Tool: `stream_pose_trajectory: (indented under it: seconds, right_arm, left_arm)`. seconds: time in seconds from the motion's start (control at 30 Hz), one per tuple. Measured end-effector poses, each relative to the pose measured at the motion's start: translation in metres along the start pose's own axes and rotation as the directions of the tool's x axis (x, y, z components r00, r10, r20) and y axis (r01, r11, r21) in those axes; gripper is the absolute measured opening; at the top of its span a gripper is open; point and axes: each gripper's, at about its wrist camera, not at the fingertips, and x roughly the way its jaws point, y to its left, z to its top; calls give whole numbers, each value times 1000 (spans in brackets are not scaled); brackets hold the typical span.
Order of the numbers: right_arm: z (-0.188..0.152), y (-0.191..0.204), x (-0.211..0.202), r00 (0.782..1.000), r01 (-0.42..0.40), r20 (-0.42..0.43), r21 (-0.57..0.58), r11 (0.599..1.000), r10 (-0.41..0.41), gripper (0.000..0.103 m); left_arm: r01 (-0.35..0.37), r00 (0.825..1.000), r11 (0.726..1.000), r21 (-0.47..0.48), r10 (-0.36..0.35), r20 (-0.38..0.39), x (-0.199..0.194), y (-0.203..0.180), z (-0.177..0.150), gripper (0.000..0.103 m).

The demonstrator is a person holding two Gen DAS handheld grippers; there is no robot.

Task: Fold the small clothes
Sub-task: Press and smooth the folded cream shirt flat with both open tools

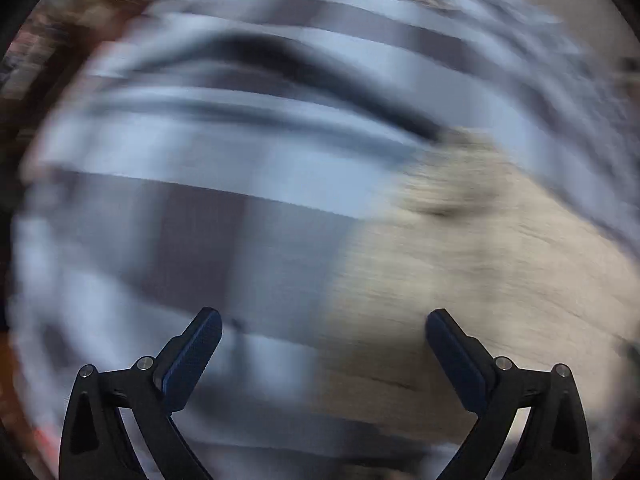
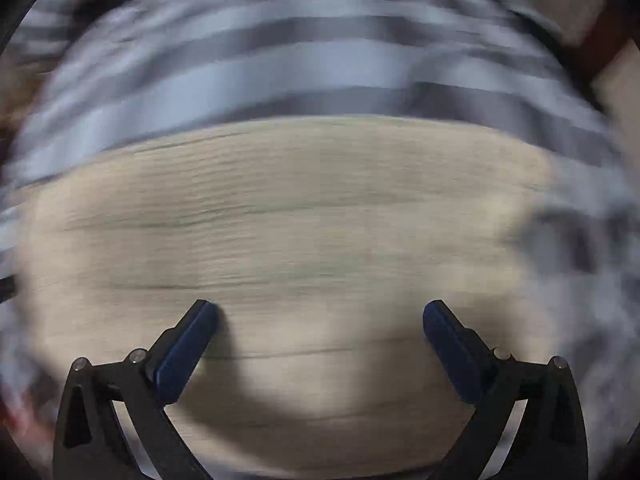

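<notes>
A garment with wide grey and pale blue stripes (image 1: 224, 152) lies on a light wooden table (image 1: 480, 264); both views are blurred by motion. My left gripper (image 1: 323, 322) is open and empty, low over the garment's edge where cloth meets bare wood. In the right wrist view the same striped garment (image 2: 280, 64) runs across the far side and curls down the right side. My right gripper (image 2: 320, 314) is open and empty over the bare wooden table (image 2: 304, 216), short of the cloth.
A dark reddish-brown blurred area (image 1: 60, 40) lies beyond the table at the far left of the left wrist view. A dark red-brown shape (image 2: 600, 36) shows at the upper right of the right wrist view.
</notes>
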Motion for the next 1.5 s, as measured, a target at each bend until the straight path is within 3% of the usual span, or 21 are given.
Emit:
stream_pose_trajectory:
  seconds: [0.03,0.1,0.13,0.2,0.27,0.37,0.47,0.5,0.63,0.73,0.8,0.9,1.0,1.07,1.1,1.17,1.23,1.27,1.37,1.43,1.5]
  right_arm:
    - [0,-23,3,1000,-17,-16,74,997,19,101]
    - [-2,-54,2,998,65,-23,173,983,-62,101]
    - [-3,-62,0,991,137,-23,192,972,-135,101]
    - [-5,-78,-11,935,347,-6,212,913,-354,101]
    - [-4,-80,-26,913,388,46,217,896,-406,101]
    - [-1,-64,-48,949,229,176,189,955,-263,101]
    - [3,-24,-43,968,59,236,97,994,-81,101]
    - [7,-13,-42,968,-22,251,57,998,7,101]
    - [5,35,-28,953,-145,255,-82,986,161,101]
    - [6,54,-14,948,-142,254,-199,970,191,101]
    - [9,59,9,970,-128,172,-233,964,170,101]
    - [16,42,21,973,-187,108,-144,972,204,101]
    - [25,-12,29,992,-100,83,46,994,96,101]
    - [23,-60,40,988,-153,40,232,961,147,101]
    - [19,-83,44,995,-102,17,321,942,102,101]
    - [13,-105,45,1000,0,-5,377,926,2,101]
    - [7,-122,44,975,221,-71,389,894,-210,101]
    - [5,-127,42,966,257,-77,389,885,-247,101]
    - [0,-132,33,948,315,-88,401,860,-306,101]
    - [-4,-125,16,901,417,-60,388,822,-429,101]
    - [-3,-109,-3,888,418,25,370,830,-459,101]
  left_arm:
    - [-149,988,989,-2,149,41,-4,8,1,102]
    - [-242,966,970,-34,244,88,-15,18,3,101]
    - [-220,968,974,-60,226,108,-23,23,4,101]
    - [-112,978,989,-102,127,163,-45,23,4,101]
    - [2,968,998,-64,14,250,-71,9,-2,101]
    - [165,924,981,100,-189,333,-98,-27,-17,102]
    - [332,856,899,286,-415,308,-111,-74,-24,103]
    - [352,847,874,334,-449,283,-109,-92,-26,103]
    - [349,864,821,453,-468,183,-83,-137,-34,103]
    - [277,922,846,456,-368,123,-41,-143,-31,103]
    - [270,925,856,441,-358,128,-31,-140,-25,103]
    - [231,933,898,376,-314,176,-33,-122,-13,103]
    - [178,954,945,274,-235,188,-18,-98,0,103]
    - [297,941,934,201,-322,108,-4,-80,8,103]
    - [327,934,929,173,-345,87,-1,-76,9,103]
    - [298,943,941,161,-316,101,-3,-70,9,103]
    - [130,967,977,170,-163,196,-13,-69,10,103]
    - [-30,963,986,166,-17,271,-20,-68,12,103]
    - [-154,928,978,144,92,361,-38,-66,12,103]
    - [-116,918,986,118,61,393,-54,-65,9,103]
    - [-4,915,991,131,-49,402,-67,-70,1,103]
